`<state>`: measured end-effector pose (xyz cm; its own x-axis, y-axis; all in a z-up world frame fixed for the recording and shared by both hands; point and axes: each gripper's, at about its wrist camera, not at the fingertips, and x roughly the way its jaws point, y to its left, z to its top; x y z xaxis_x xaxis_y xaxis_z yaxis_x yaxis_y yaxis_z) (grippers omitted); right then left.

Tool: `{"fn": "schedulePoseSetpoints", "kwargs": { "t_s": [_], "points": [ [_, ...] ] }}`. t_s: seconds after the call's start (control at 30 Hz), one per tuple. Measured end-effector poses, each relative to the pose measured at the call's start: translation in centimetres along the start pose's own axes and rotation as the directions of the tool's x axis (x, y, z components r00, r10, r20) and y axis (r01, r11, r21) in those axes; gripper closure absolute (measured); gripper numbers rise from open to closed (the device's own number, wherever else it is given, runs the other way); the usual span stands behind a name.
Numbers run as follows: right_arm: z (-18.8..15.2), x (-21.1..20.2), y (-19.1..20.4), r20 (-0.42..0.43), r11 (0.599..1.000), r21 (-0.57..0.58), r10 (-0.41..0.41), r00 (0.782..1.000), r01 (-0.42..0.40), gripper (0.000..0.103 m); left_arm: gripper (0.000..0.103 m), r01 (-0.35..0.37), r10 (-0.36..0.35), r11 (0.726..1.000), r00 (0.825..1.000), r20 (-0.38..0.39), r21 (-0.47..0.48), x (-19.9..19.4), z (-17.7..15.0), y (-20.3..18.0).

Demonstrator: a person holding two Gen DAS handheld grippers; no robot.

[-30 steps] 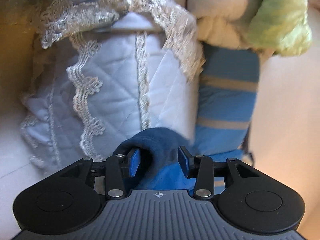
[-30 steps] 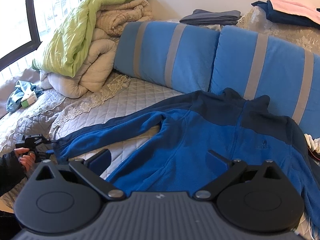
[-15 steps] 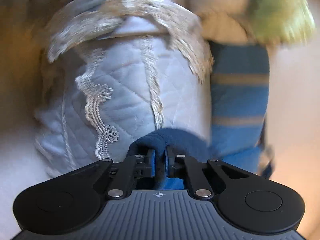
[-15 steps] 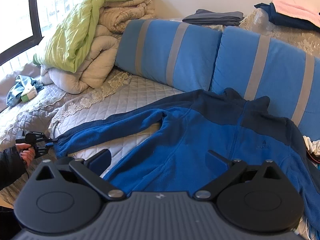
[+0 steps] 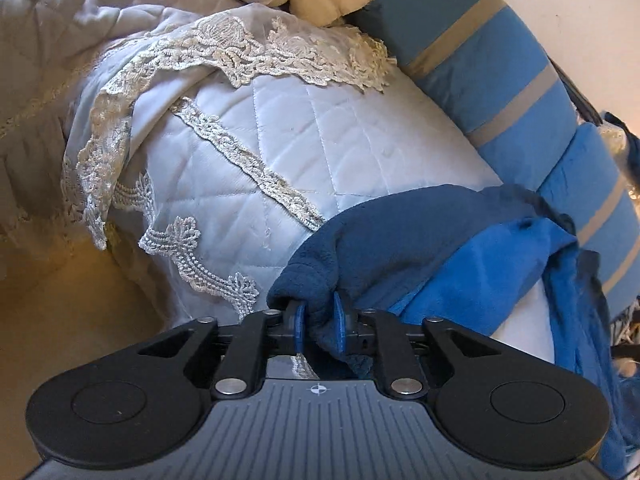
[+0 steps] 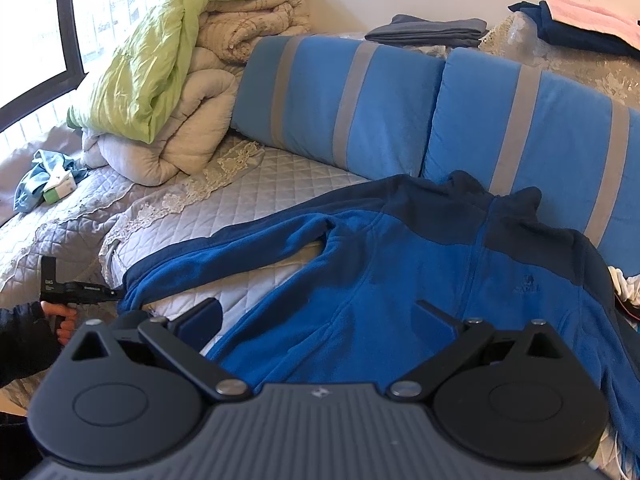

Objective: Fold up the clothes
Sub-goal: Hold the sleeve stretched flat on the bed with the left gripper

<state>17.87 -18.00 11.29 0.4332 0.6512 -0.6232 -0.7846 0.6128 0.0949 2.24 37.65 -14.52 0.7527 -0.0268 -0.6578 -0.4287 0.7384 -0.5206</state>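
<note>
Now left gripper (image 5: 319, 321) pinching fleece jacket (image 6: 400, 264) cuff (image 5: 316, 276) between jaws

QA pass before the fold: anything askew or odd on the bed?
Lace edge of the quilted cover is flipped back on itself near the blanket pile. Fleece jacket lies flat, its sleeve cuff pinched in the left tool.

between the jaws of the left gripper (image 5: 319, 322) sits the dark cuff of a fleece jacket (image 6: 420, 264), soft, napped and matt. the pads (image 5: 300, 320) look like smooth blue plastic, the linkage matt black with shiny metal rivets. ahead of the jaws lies a quilted bedspread (image 5: 320, 152), satiny with a faint sheen, edged in rough cream lace (image 5: 256, 50). the striped cushions (image 6: 348, 104) beyond are plain matt cloth.
</note>
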Motion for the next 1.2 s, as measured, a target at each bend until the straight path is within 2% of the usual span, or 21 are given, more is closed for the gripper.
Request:
{"fn": "schedulePoseSetpoints", "kwargs": {
  "t_s": [0.07, 0.13, 0.17, 0.2, 0.27, 0.33, 0.4, 0.53, 0.6, 0.7, 0.83, 0.97, 1.07, 1.13, 1.2],
  "points": [
    [-0.1, 0.0, 0.0, 0.001, 1.000, 0.001, 0.001, 1.000, -0.001, 0.000, 0.076, 0.009, -0.010, 0.999, 1.000, -0.007, -0.050, -0.3, -0.1, 0.7],
    [-0.1, -0.1, -0.1, 0.001, 1.000, -0.001, -0.001, 1.000, 0.001, 0.000, 0.060, 0.020, -0.022, 0.990, 1.000, -0.013, -0.140, -0.9, -0.3, 1.9],
    [-0.1, -0.1, 0.0, 0.001, 1.000, -0.001, -0.003, 1.000, 0.003, 0.000, 0.046, 0.037, -0.040, 0.979, 0.999, -0.010, -0.199, -1.2, -0.5, 2.7],
    [-0.1, -0.1, 0.0, 0.000, 1.000, -0.002, -0.004, 1.000, 0.004, 0.000, 0.041, 0.067, -0.070, 0.964, 0.998, -0.003, -0.258, -1.4, -0.9, 3.6],
    [-0.2, -0.2, -0.1, -0.003, 1.000, -0.004, -0.007, 1.000, 0.007, 0.000, 0.041, 0.132, -0.136, 0.920, 0.991, 0.016, -0.370, -1.7, -1.6, 5.2],
    [-0.2, -0.1, -0.1, -0.007, 1.000, -0.008, -0.008, 1.000, 0.008, 0.000, 0.041, 0.197, -0.203, 0.862, 0.978, 0.038, -0.466, -1.6, -2.4, 6.6],
    [-0.2, 0.0, -0.2, -0.011, 1.000, -0.008, -0.015, 1.000, 0.015, 0.000, 0.041, 0.250, -0.253, 0.817, 0.965, 0.067, -0.519, -1.4, -3.1, 7.5],
    [0.0, 0.1, 0.2, -0.017, 1.000, -0.007, -0.015, 1.000, 0.015, 0.000, 0.041, 0.328, -0.319, 0.778, 0.941, 0.112, -0.536, -0.8, -4.1, 8.2],
    [0.1, 0.1, 0.6, -0.020, 1.000, -0.023, -0.018, 1.000, 0.017, 0.000, 0.041, 0.352, -0.338, 0.770, 0.932, 0.127, -0.532, -0.4, -4.4, 8.2],
    [0.2, 0.1, 1.2, -0.023, 0.999, -0.045, -0.020, 1.000, 0.019, 0.000, 0.041, 0.341, -0.323, 0.772, 0.937, 0.131, -0.536, 0.2, -4.5, 8.1],
    [0.3, 0.1, 1.6, -0.026, 0.998, -0.053, -0.019, 0.999, 0.017, 0.000, 0.041, 0.362, -0.327, 0.748, 0.930, 0.165, -0.556, 1.1, -4.6, 8.6],
    [0.4, 0.3, 1.9, -0.030, 0.998, -0.058, -0.022, 0.999, 0.020, 0.000, 0.042, 0.414, -0.361, 0.687, 0.908, 0.215, -0.597, 2.1, -5.2, 9.2],
    [0.4, 0.3, 2.1, -0.032, 0.998, -0.060, -0.022, 0.999, 0.020, 0.000, 0.064, 0.455, -0.405, 0.614, 0.883, 0.238, -0.645, 2.9, -6.2, 9.6],
    [0.4, 0.3, 2.2, -0.036, 0.997, -0.068, -0.022, 0.999, 0.020, 0.000, 0.072, 0.467, -0.417, 0.591, 0.875, 0.247, -0.658, 3.0, -6.7, 9.6],
    [0.3, 0.3, 2.4, -0.037, 0.997, -0.077, -0.026, 0.999, 0.024, 0.000, 0.082, 0.470, -0.420, 0.587, 0.873, 0.248, -0.659, 2.6, -6.6, 9.6]
  ]
}}
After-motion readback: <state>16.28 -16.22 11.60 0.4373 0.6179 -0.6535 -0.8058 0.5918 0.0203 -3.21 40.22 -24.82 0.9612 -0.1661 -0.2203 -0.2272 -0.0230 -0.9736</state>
